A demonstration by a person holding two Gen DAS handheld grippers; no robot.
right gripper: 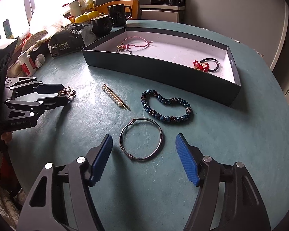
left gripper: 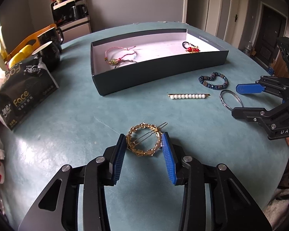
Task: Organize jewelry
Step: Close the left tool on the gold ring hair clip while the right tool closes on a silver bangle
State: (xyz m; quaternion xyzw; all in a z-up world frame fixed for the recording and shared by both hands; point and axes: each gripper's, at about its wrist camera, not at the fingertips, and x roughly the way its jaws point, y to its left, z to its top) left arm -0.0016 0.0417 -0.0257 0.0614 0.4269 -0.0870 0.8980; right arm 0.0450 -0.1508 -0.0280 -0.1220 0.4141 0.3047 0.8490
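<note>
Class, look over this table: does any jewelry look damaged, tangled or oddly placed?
Nothing looks damaged. The blue beaded bracelet lies kinked rather than round, and the pink cord bracelet in the box overlaps a thin ring.

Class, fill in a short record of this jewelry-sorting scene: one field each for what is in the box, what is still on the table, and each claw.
in box: pink cord bracelet, red-bead hair tie
on table: pearl hair pin, blue beaded bracelet, metal bangle
left claw: closing around gold round hair clip, on the table
right claw: open, bangle between fingers
</note>
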